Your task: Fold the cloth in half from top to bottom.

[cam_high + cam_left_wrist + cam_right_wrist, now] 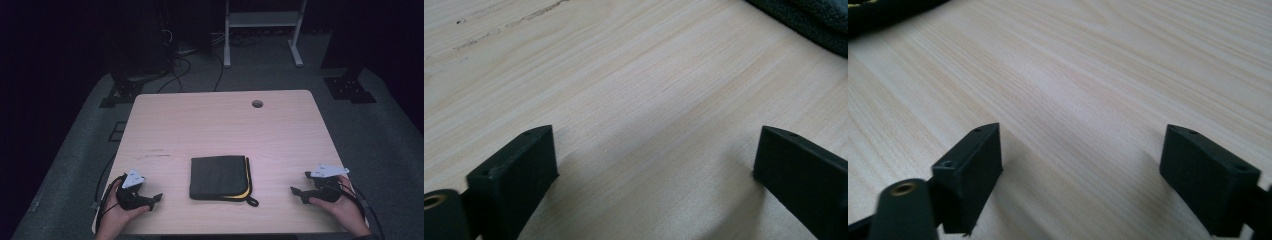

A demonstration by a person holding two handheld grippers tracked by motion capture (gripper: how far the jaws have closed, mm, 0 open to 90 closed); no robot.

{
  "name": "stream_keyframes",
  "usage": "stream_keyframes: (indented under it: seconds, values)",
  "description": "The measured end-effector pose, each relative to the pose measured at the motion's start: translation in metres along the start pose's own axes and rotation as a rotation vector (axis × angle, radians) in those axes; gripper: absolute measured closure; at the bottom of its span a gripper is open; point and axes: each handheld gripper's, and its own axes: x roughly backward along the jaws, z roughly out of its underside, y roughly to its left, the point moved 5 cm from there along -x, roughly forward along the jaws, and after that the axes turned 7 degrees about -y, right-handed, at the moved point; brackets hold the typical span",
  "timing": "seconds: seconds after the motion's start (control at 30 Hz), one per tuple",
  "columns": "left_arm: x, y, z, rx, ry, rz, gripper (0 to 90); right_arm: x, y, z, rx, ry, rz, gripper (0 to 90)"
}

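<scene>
A dark folded cloth [219, 178] with a yellow edge and a small loop lies flat at the middle front of the light wooden table [220, 125]. My left gripper [155, 199] rests low at the table's front left, a hand's width from the cloth, jaws pointing toward it. In the left gripper view its jaws stand wide apart over bare wood, with the cloth's edge [809, 22] at the top right. My right gripper [295, 192] sits at the front right, also aimed at the cloth. Its jaws are wide apart with nothing between them, and the cloth's corner [878, 12] shows at the top left.
A round cable hole [257, 104] sits near the table's far edge. Beyond the table are a white frame [262, 30], cables and dark stands on a grey floor. Faint scuff marks [157, 152] lie left of the cloth.
</scene>
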Motion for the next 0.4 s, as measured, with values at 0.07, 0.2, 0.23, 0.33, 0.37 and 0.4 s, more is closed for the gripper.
stream_keyframes:
  seconds: [0.07,0.2,0.23,0.33,0.37,0.4]
  values:
    - [-0.0007,-0.0005,-0.0002,0.002,0.005,0.001,0.7,0.0002,-0.0003,0.0004,0.000,0.002,0.004,13.4]
    - [-0.0017,-0.0006,-0.0004,-0.003,0.008,0.005,0.0,0.0000,-0.0007,0.0004,-0.002,0.001,0.007,13.0]
    - [-0.0017,-0.0006,-0.0004,-0.003,0.008,0.005,0.0,0.0000,-0.0007,0.0004,-0.002,0.001,0.007,13.0]
    - [-0.0018,-0.0009,-0.0005,0.001,0.008,0.005,0.0,0.0000,-0.0007,0.0004,-0.001,0.002,0.006,13.0]
    - [-0.0019,-0.0009,-0.0005,0.001,0.008,0.005,0.0,0.0000,-0.0007,0.0004,-0.001,0.002,0.006,12.9]
    - [-0.0019,-0.0009,-0.0005,0.001,0.008,0.005,0.0,0.0000,-0.0007,0.0004,-0.001,0.003,0.006,12.8]
